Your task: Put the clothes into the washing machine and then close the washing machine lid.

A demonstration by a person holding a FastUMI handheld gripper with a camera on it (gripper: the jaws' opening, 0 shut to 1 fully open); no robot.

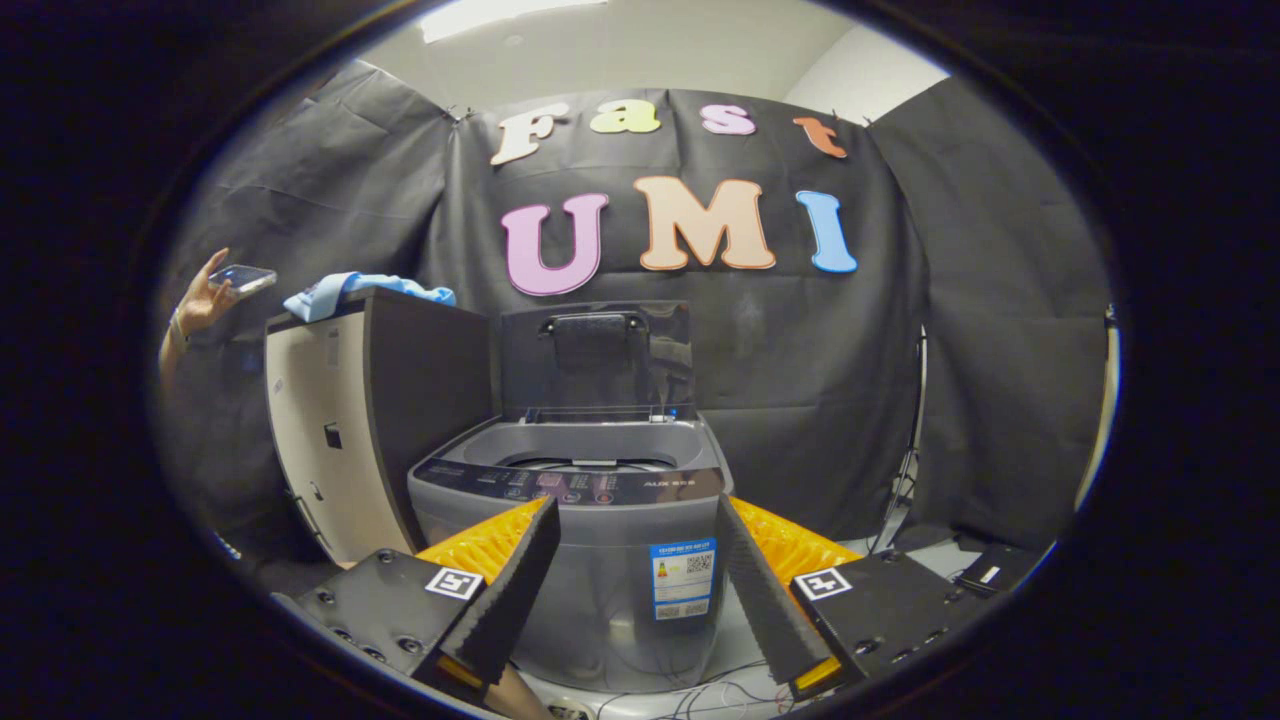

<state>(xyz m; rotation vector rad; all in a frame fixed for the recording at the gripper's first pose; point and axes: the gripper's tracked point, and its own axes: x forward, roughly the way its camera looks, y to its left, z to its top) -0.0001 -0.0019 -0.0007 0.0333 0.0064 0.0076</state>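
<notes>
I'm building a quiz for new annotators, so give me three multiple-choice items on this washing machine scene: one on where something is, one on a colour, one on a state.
1. Where does the piece of clothing lie?
A. on top of the cabinet beside the washing machine
B. inside the washing machine's tub
C. between the gripper's fingers

2. What colour is the clothing?
A. red
B. light blue
C. white

3. How is the washing machine lid standing?
A. shut flat
B. taken off and laid on the floor
C. raised upright at the back

Answers:
1 A, the cloth is draped over the cabinet top, near a person's hand holding a phone.
2 B, the fabric is pale blue.
3 C, the lid stands up behind the open tub, while the gripper is open and empty, short of the machine.
</notes>
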